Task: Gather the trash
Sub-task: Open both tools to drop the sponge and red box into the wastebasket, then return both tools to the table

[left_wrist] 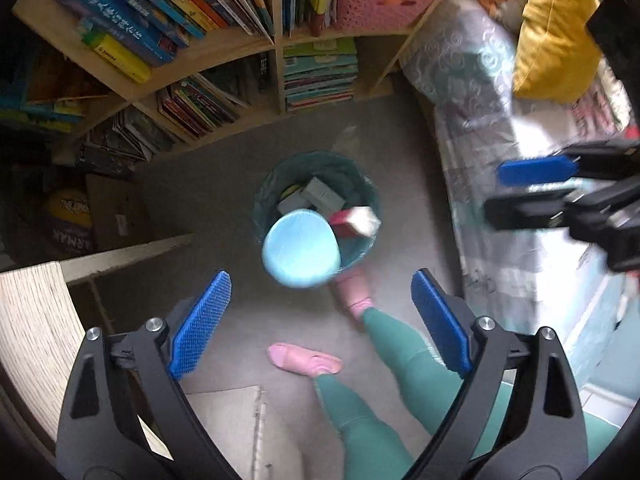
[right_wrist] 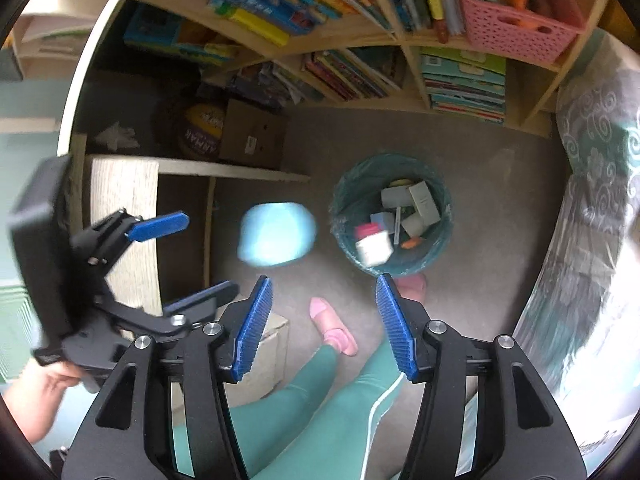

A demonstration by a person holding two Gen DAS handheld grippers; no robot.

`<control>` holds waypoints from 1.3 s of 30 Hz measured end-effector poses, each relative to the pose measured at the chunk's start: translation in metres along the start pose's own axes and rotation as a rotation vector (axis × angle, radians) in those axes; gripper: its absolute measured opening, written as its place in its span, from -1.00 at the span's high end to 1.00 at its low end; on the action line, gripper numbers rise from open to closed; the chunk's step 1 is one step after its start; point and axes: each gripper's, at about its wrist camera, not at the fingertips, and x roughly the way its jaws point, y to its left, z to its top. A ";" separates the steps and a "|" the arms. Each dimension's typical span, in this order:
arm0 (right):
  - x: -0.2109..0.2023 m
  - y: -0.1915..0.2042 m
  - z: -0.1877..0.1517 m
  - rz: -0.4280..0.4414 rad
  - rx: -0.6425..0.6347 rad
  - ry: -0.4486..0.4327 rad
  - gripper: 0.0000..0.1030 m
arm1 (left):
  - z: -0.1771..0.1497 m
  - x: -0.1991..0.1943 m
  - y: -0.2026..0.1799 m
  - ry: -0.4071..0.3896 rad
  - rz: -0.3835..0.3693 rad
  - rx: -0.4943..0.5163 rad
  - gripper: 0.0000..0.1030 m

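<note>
A teal-lined trash bin (left_wrist: 362, 188) stands on the grey floor and holds several small boxes; it also shows in the right wrist view (right_wrist: 436, 240). A light blue round object (left_wrist: 300, 250) is blurred in the air above the bin's near rim; in the right wrist view the blue object (right_wrist: 276, 234) is left of the bin. A red and white carton (left_wrist: 356, 222) is blurred over the bin, also seen from the right (right_wrist: 372, 246). My left gripper (left_wrist: 320, 320) is open and empty. My right gripper (right_wrist: 324, 328) is open and empty.
A wooden bookshelf (left_wrist: 276, 40) full of books stands behind the bin, with a pink basket (left_wrist: 380, 0). A bed with a yellow pillow (left_wrist: 556, 32) is on the right. A wooden table edge (left_wrist: 36, 320) is on the left. Pink slippers (left_wrist: 304, 360) and green-trousered legs are below.
</note>
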 end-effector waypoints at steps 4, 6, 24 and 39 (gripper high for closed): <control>-0.006 -0.006 -0.001 0.001 0.015 -0.014 -0.13 | -0.002 0.003 0.003 0.024 -0.002 0.001 -0.74; -0.008 -0.007 -0.003 -0.005 0.016 -0.019 -0.17 | -0.005 0.000 0.004 0.015 0.005 0.004 -0.75; -0.024 -0.002 -0.001 -0.011 0.071 -0.078 -0.71 | -0.016 -0.025 0.006 -0.045 -0.017 -0.028 -0.80; -0.078 0.058 0.026 0.044 -0.132 -0.186 -0.81 | -0.034 -0.122 0.020 -0.262 0.027 -0.140 -0.87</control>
